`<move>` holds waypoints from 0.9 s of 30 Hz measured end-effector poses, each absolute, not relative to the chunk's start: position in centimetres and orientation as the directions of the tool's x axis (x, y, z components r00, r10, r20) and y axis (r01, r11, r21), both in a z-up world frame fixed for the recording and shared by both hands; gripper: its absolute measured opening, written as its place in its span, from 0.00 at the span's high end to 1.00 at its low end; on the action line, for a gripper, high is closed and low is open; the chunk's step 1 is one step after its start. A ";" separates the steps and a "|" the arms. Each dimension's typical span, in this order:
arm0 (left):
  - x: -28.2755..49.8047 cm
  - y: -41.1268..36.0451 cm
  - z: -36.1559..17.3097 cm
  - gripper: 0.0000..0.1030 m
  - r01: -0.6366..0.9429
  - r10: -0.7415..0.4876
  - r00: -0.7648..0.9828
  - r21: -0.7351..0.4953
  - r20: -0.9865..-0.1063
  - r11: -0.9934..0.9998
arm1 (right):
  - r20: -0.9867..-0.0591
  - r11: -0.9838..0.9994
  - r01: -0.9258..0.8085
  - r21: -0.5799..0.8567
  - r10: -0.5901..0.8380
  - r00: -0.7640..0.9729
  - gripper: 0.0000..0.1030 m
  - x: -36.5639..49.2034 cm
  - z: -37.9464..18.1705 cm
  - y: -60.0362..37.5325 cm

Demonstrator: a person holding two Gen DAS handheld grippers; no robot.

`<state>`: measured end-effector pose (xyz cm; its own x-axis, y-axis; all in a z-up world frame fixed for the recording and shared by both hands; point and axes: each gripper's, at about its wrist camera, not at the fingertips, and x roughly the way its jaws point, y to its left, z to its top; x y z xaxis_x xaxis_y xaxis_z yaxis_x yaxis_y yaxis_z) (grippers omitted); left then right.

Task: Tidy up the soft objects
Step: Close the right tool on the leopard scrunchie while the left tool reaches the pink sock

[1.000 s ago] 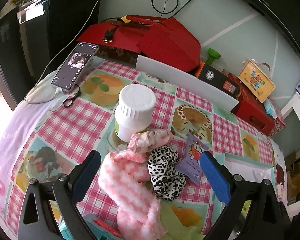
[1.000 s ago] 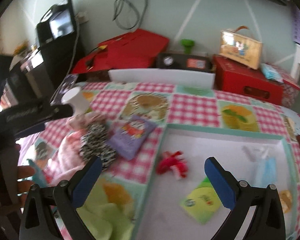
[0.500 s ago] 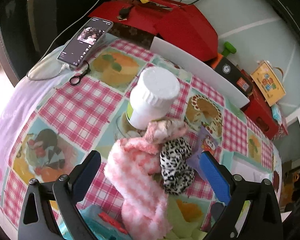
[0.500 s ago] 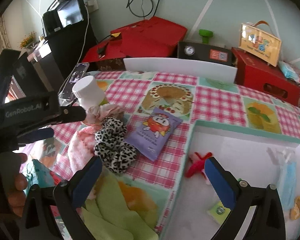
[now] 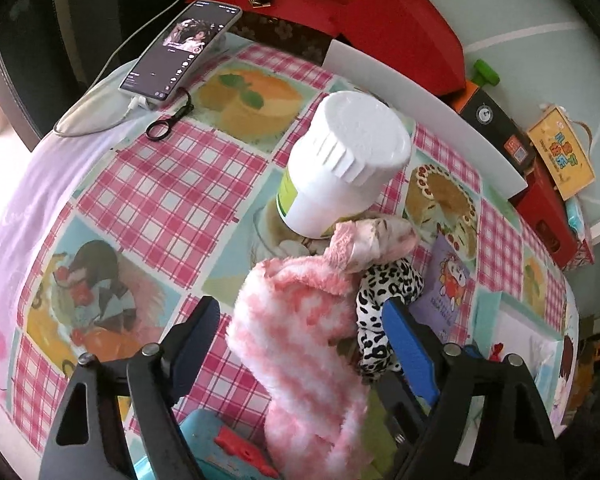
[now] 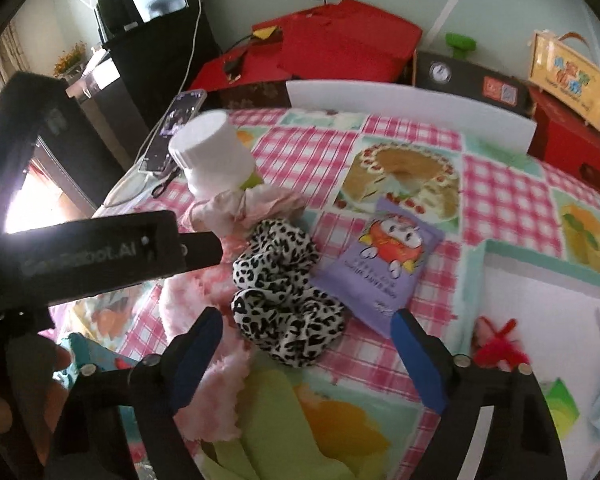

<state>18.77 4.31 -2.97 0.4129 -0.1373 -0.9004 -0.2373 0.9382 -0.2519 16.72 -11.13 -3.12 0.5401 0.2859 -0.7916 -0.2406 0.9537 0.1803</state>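
Left gripper (image 5: 300, 332) closing, pads apart astride pink sock (image 5: 300, 320). Right gripper (image 6: 306, 350) closing, apart astride leopard scrunchie (image 6: 284, 292), not touching.

The fluffy pink-and-white knitted sock (image 5: 300, 332) runs off the left wrist view's bottom edge. The white plastic jar's (image 5: 340, 172) base is hidden behind crumpled pink fabric (image 5: 374, 240). The purple snack packet's (image 6: 384, 264) small print is blurred, illegible.

A checked pink tablecloth (image 5: 152, 196) covers the table; on it are set a white bottle (image 5: 340, 168), phone (image 5: 182, 48), purple packet (image 6: 384, 268), leopard scrunchie (image 6: 284, 296) and fluffy pink cloth (image 5: 304, 332).
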 end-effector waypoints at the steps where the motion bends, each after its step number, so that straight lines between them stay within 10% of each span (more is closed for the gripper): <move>1: 18.7 4.2 -2.9 0.18 -0.234 -0.140 0.413 -0.253 -0.900 0.939 | -0.797 0.953 -0.241 0.184 0.289 0.531 0.19 16.9 -3.4 -11.0; 18: 18.7 4.9 -3.7 0.18 -0.258 -0.125 0.376 -0.233 -0.918 0.938 | -0.817 0.945 -0.258 0.202 0.308 0.487 0.32 18.0 -5.6 -10.8; 27: 18.7 4.7 -3.9 0.18 -0.250 -0.106 0.368 -0.208 -0.924 0.945 | -0.811 0.940 -0.256 0.225 0.326 0.486 0.60 17.7 -5.5 -11.1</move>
<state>18.70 4.67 -3.86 0.3681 -0.1061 -0.9237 -0.2504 0.9454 -0.2084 17.70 -11.11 -5.51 0.4858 0.3264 -0.8109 -0.2560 0.9401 0.2250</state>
